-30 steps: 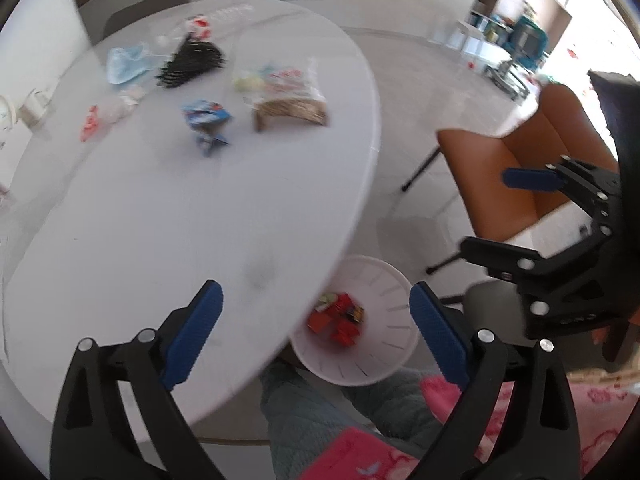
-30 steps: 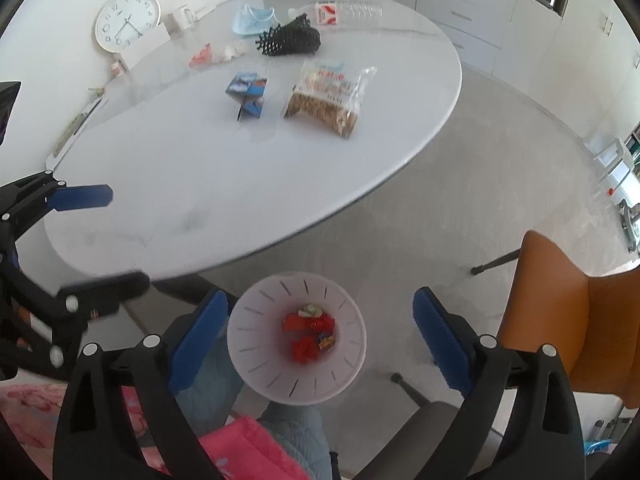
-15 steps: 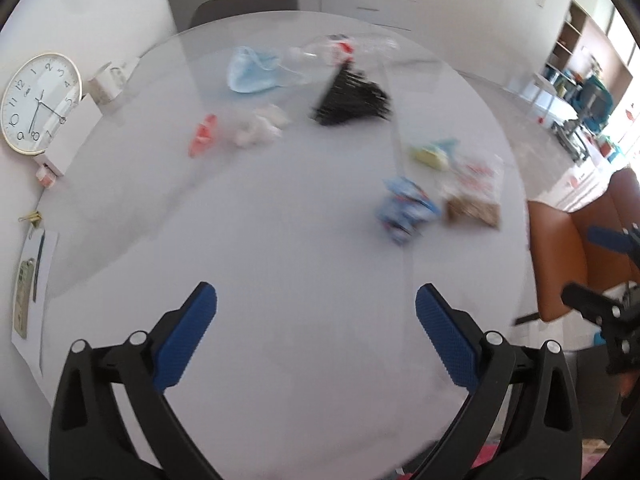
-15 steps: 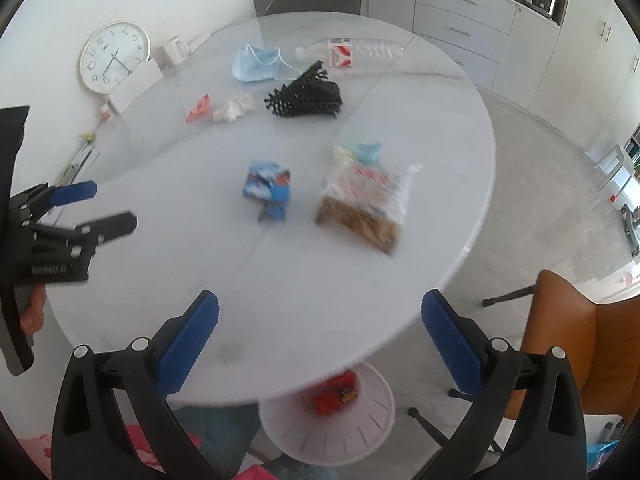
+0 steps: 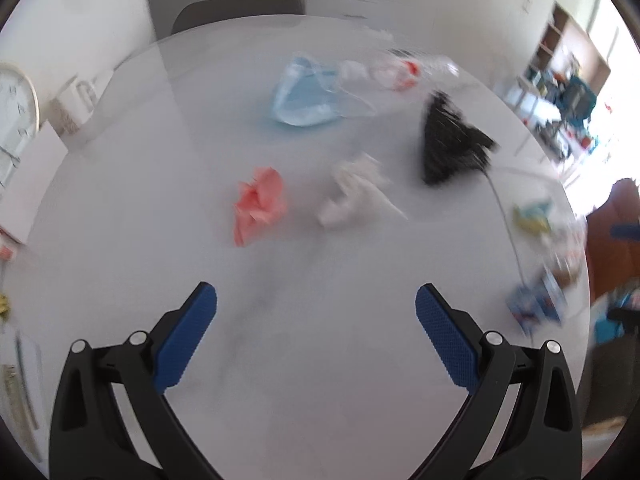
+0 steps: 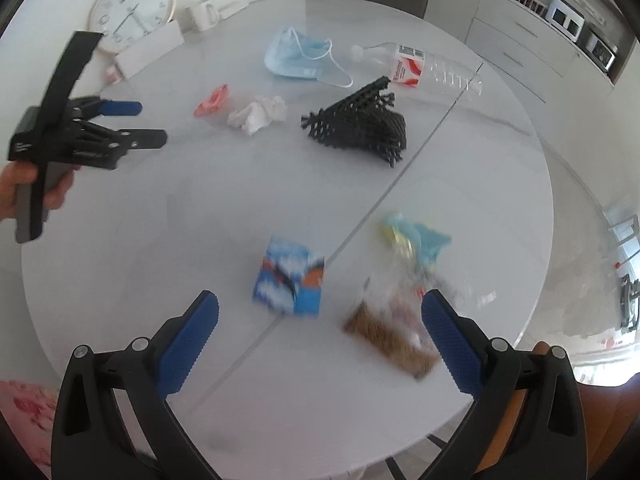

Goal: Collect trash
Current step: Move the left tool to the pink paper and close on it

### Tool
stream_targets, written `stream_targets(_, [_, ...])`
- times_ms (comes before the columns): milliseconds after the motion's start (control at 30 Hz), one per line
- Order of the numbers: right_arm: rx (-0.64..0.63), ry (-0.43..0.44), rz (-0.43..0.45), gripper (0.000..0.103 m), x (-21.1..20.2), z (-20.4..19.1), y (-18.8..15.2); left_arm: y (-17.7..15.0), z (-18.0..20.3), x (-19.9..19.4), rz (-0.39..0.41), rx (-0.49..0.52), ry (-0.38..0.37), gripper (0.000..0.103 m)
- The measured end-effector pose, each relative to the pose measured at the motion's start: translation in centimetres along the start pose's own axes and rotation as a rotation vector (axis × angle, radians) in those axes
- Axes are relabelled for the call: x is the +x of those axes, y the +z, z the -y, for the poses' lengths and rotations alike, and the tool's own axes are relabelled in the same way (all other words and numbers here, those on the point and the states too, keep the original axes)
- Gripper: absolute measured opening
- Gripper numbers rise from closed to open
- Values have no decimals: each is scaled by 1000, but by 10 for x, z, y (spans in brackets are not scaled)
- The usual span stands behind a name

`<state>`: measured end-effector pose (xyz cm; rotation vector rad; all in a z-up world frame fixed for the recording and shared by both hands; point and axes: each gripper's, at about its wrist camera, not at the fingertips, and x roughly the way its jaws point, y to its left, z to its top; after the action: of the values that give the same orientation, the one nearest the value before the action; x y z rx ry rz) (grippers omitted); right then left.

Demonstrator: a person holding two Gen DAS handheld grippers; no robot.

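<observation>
The round white tabletop (image 6: 460, 184) carries the trash: a black mesh piece (image 6: 360, 124), a blue mask (image 6: 296, 54) and a clear bottle (image 6: 424, 68) at the far side, a blue carton (image 6: 290, 278) and a snack bag (image 6: 394, 330) near the right tool (image 6: 320, 316). A white tissue (image 5: 352, 192) and a pink scrap (image 5: 260, 204) lie in front of the left tool (image 5: 316, 312). Both tools have just been opening; their jaws stand wide apart and hold nothing.

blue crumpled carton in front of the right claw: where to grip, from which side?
Judging by its pose, take the blue carton across its creased middle, coming down from above with the open right claw, which has nothing between its fingers. The carton stands apart from the snack bag on bare table, so both sides are free; the crushed body should give under the pads.
</observation>
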<state>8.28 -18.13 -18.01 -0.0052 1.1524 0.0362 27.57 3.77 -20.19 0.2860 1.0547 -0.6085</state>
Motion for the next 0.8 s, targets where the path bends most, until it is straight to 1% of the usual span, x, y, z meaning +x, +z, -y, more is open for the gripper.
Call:
stream_targets(67, [31,21,19,101,9,-7,17,9,-13,15,11,-30,-21,96])
stream_targets(133, [56,36,30,101,19,-14,31,18,-22,33,14,-45,-26,94])
stream_targets(233, [92,58,36,101,36,-23,52,30,-33,59,-5,-66,-50,83])
stream_targets(300, [117,57,36,101,46,-28,63,36,-37,72,-13,-75,-50,78])
stream_targets(400, [143,58,43,101,57,-35,77,44,-40,83,-8,-83,-59,72])
stream_targets(467, [159,59,40,101,63,-37,84,47,-40,87,-5,-82,-59,62])
stream_targets(500, [166,61,37,101,68,-38,88,48,-40,89,-6,-79,-56,60])
stream_targets(567, [165,61,32,101,74,-41,95,49,-40,94,-10,-76,-51,51])
stream_targets(633, [156,61,23,101,81,-44,103,51,-40,95,0,-65,-37,47])
stream_targets(700, [146,66,13,101,87,-46,110,54,-41,96,-2,-71,-44,42])
stream_targets(733, [145,68,10,101,90,-47,113,56,-43,97,-2,-79,-50,38])
stream_targets(800, [138,78,5,101,95,-47,119,58,-46,96,-2,-91,-57,34])
